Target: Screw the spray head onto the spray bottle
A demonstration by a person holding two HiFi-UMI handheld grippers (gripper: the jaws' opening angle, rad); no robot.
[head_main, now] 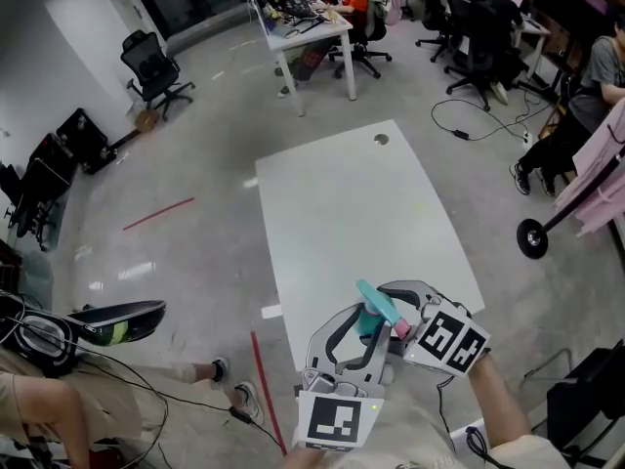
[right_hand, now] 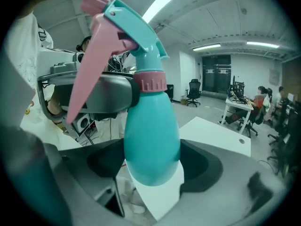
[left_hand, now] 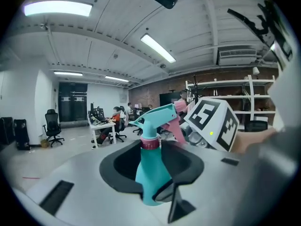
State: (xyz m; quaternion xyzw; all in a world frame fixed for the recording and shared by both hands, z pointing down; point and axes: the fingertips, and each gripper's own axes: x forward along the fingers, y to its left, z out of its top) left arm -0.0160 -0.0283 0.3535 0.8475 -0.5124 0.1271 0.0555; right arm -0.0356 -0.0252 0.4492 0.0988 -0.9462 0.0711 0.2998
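A teal spray bottle (head_main: pixel 369 322) with a teal spray head (head_main: pixel 378 303), pink collar and pink trigger (head_main: pixel 400 329) hangs above the near end of the white table (head_main: pixel 352 213). Both grippers hold it. My left gripper (head_main: pixel 356 338) comes in from below and is shut on the bottle (left_hand: pixel 149 173) just under the pink collar (left_hand: pixel 150 144). My right gripper (head_main: pixel 393 311) comes in from the right and is shut on the bottle's round lower body (right_hand: pixel 151 140). In the right gripper view the head (right_hand: pixel 134 27) sits on the neck, and the left gripper's grey finger (right_hand: pixel 101 95) reaches to the collar (right_hand: pixel 149 81).
The table has a cable hole (head_main: pixel 381 139) at its far end. Desks, office chairs (head_main: pixel 151 66) and seated people fill the back of the room. A stand's round base (head_main: pixel 533 238) is on the floor at the right. Red tape (head_main: pixel 158 213) marks the floor at the left.
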